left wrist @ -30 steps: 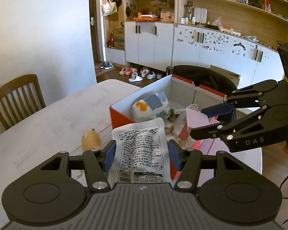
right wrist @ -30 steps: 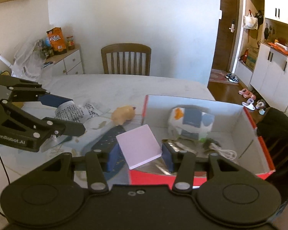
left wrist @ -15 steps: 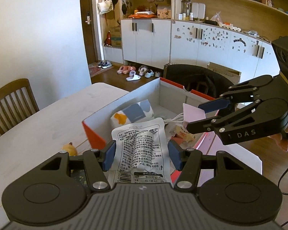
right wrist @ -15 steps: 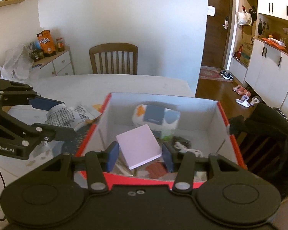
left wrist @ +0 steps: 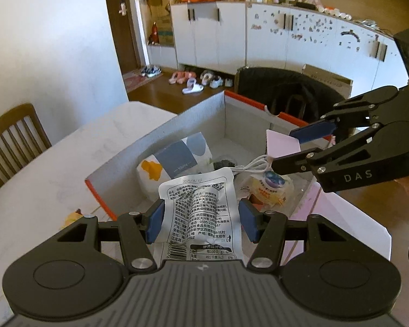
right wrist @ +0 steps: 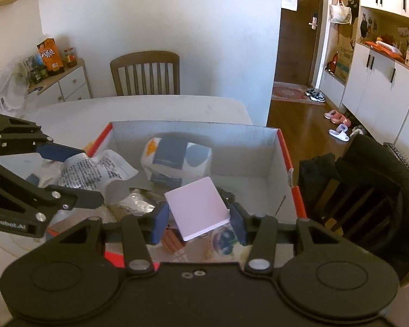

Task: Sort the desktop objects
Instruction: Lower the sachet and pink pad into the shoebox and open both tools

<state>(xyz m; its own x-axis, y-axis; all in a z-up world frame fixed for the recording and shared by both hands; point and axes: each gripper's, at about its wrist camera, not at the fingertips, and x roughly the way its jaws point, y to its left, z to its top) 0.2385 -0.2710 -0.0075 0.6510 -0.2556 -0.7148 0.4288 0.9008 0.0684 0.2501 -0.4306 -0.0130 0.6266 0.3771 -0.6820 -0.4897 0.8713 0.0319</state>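
Note:
My left gripper (left wrist: 200, 222) is shut on a white snack packet (left wrist: 201, 207) with black print and holds it over the near edge of the red-rimmed cardboard box (left wrist: 155, 139). My right gripper (right wrist: 199, 218) is shut on a pink sticky-note pad (right wrist: 197, 208) and holds it above the inside of the box (right wrist: 283, 152). The box holds a patterned tissue pack (right wrist: 177, 158), a white cable (left wrist: 250, 164) and several snack items. The right gripper also shows in the left wrist view (left wrist: 291, 148), the left gripper in the right wrist view (right wrist: 76, 174).
A yellow toy (left wrist: 73, 216) lies on the white table (left wrist: 41, 179) left of the box. Wooden chairs stand at the table's far sides (right wrist: 146, 73). A chair draped with black clothing (right wrist: 362, 179) stands beside the box.
Both grippers have moved forward over the box with their loads. The box now lies under both of them; the yellow toy has slid out of the right wrist view.

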